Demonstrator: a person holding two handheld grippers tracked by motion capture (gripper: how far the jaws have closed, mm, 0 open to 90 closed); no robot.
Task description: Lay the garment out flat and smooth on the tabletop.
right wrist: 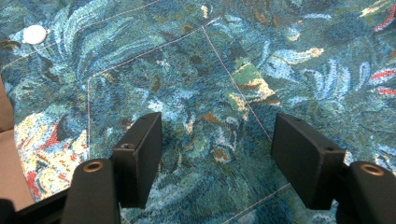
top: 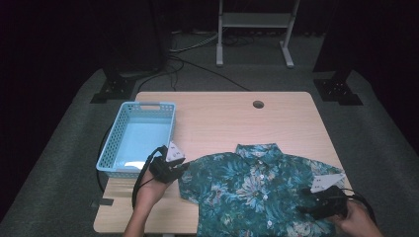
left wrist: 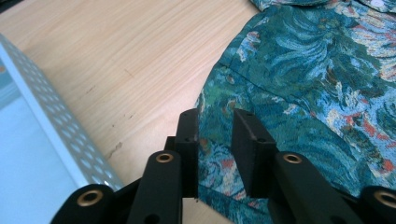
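High view: blue perforated basket [top: 137, 138] at table's [top: 222, 118] left, nothing inside. Just right of it, my left gripper [top: 170, 168] at sleeve edge of floral shirt [top: 247, 192]; jaws part-open, narrow gap straddling sleeve hem, not yet pinched. Shirt spread flat, front up, buttoned, at table's near edge, right of centre. My right gripper [top: 323, 205] over shirt's right side, jaws spread wide above chest pocket, gripping nothing.

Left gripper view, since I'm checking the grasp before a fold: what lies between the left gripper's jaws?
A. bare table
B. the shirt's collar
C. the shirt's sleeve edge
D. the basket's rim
C: the left gripper has its jaws part open astride the sleeve edge of the floral shirt, with the blue basket off to one side.
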